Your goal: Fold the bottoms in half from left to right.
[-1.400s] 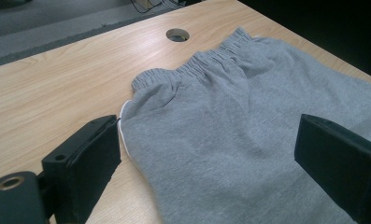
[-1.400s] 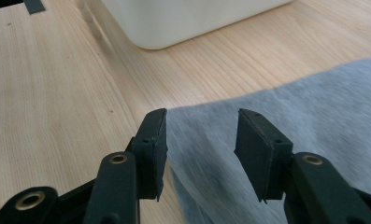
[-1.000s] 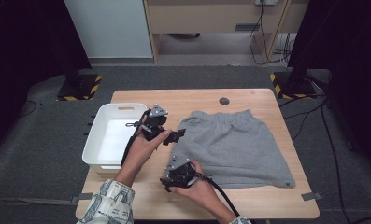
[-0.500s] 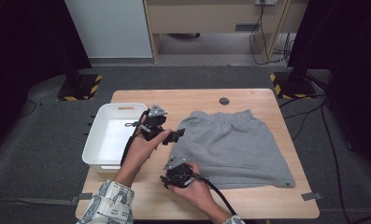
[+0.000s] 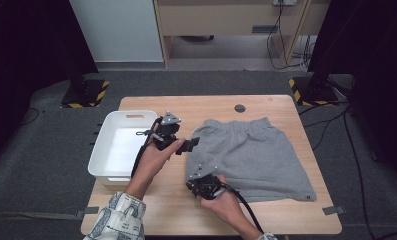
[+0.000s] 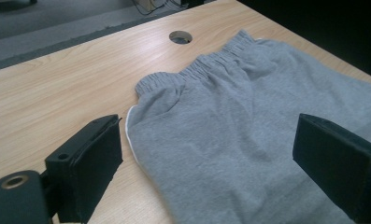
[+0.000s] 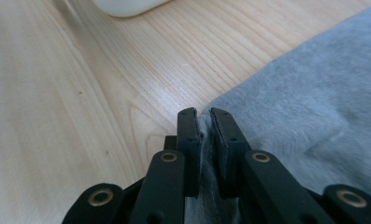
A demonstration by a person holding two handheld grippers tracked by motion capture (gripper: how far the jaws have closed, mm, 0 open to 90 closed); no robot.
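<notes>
Grey shorts (image 5: 251,152) lie spread flat on the desk (image 5: 286,107), waistband toward the far edge, hems toward me; a white bin (image 5: 102,161) sits on the desk's left end, just clear of the cloth. My right tool (image 5: 200,176) is down at the near left corner of the shorts. Its jaws have just been closing and now pinch a fold of the grey hem between the pads (image 7: 191,135), with only the thickness of the cloth between them. In the right gripper view the fabric (image 7: 309,112) runs off to the right, bare wood to the left, and a corner of the bin (image 7: 127,5) shows at the top. My left tool (image 5: 191,145) hangs above the left side of the shorts near the waistband, jaws spread wide, gripping nothing; in the left gripper view the cloth (image 6: 230,130) lies below and between the two pads (image 6: 96,158), untouched. A round cable hole (image 5: 240,108) sits beyond the waistband.
</notes>
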